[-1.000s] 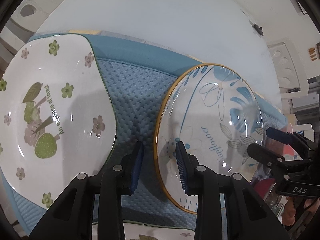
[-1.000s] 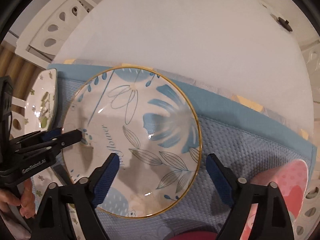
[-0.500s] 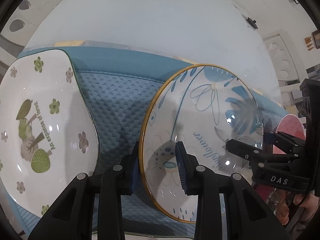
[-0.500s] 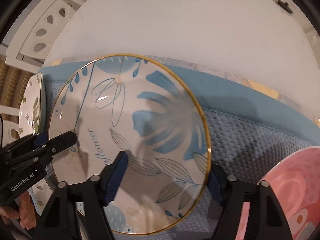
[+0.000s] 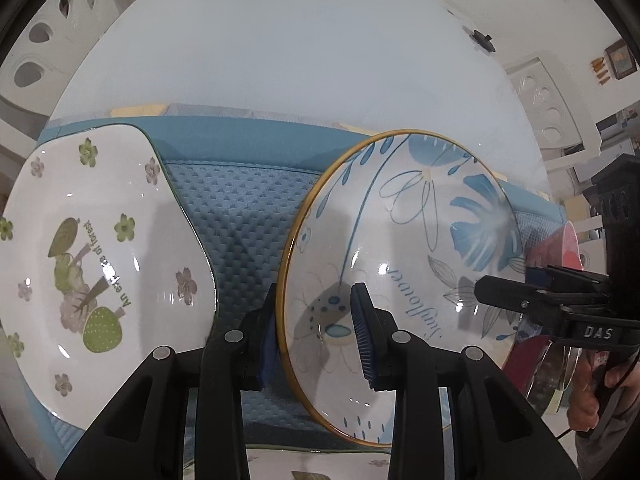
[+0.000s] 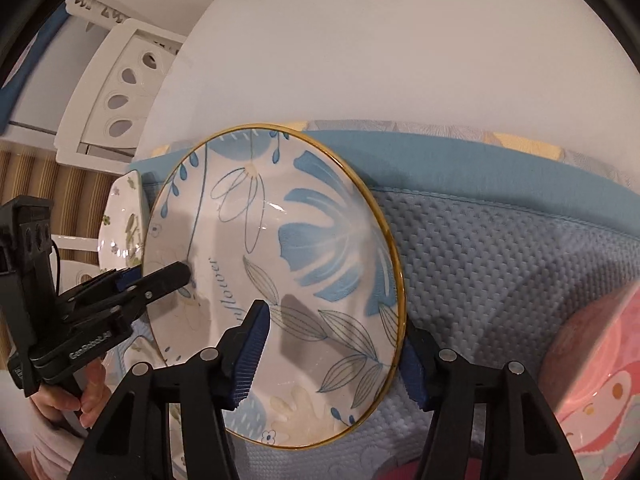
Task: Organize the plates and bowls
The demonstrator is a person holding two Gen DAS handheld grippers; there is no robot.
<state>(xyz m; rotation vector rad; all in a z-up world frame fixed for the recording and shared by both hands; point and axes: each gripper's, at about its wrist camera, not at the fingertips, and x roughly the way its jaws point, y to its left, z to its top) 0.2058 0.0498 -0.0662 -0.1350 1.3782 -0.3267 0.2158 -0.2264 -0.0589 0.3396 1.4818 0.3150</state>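
I am pinching blue-flower plate [image 5: 400,280] at its left rim with left gripper [image 5: 316,340] | right gripper [image 6: 332,360] now closing — seemingly clamped | plate tilting off blue mat [image 5: 240,208] — lift beginning.

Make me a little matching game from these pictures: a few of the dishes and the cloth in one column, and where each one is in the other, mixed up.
Things:
1. blue flower bowl
2. green forest plate
3. pink bowl
4. blue mat

Places:
A. spread over the white table, under the dishes
B. at the far right of the right camera's view
C. gripped at its rim by both the left gripper and the right gripper
D. lying on the mat, left of the flower bowl

Pairs: 1-C, 2-D, 3-B, 4-A
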